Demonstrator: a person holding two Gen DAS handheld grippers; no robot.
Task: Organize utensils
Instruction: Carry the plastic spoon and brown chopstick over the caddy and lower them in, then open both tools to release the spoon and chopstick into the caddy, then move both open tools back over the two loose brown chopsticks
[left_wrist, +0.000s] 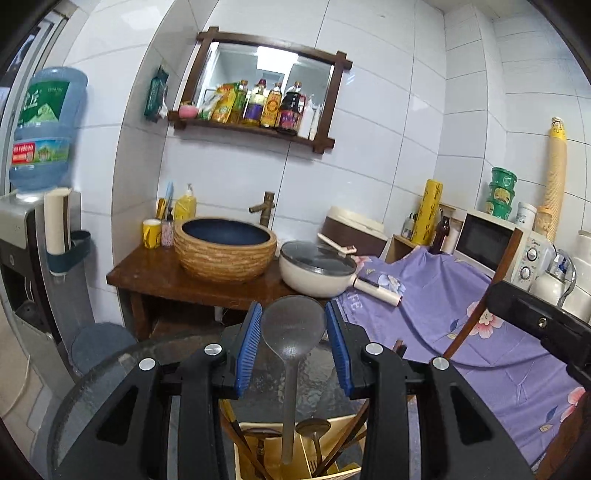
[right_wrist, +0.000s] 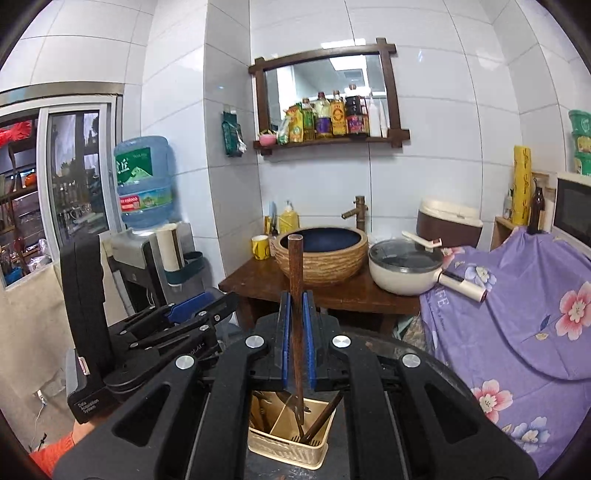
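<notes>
My right gripper (right_wrist: 294, 343) is clamped on the wooden handle of a fork (right_wrist: 295, 295), which stands nearly upright with its tines down inside the cream utensil caddy (right_wrist: 286, 448). My left gripper (left_wrist: 293, 347) is spread apart around a grey ladle (left_wrist: 291, 328): the bowl sits between the blue pads (left_wrist: 246, 343) without touching either, and its stem runs down into the same caddy, among brass spoons and chopsticks.

The risk I see is crowding. The fork's tines look close to a compartment divider and to the wooden sticks leaning there, so if I let go while it is tilted, it could catch on the divider and tip sideways, or knock the sticks over. The caddy seems light (and it sits near the front edge of the dark round table (right_wrist: 436, 363)), so a downward push off-centre might shove or tilt it. The ladle is top-heavy; if my left pads brush it, it may swing against the fork.

The table top is dark and glossy. Beyond it, white tiled walls, a wooden washstand with a woven-look basin (right_wrist: 321, 254), a cream pan (right_wrist: 402, 267), a framed mirror shelf of bottles, a water dispenser and a purple floral cloth.
</notes>
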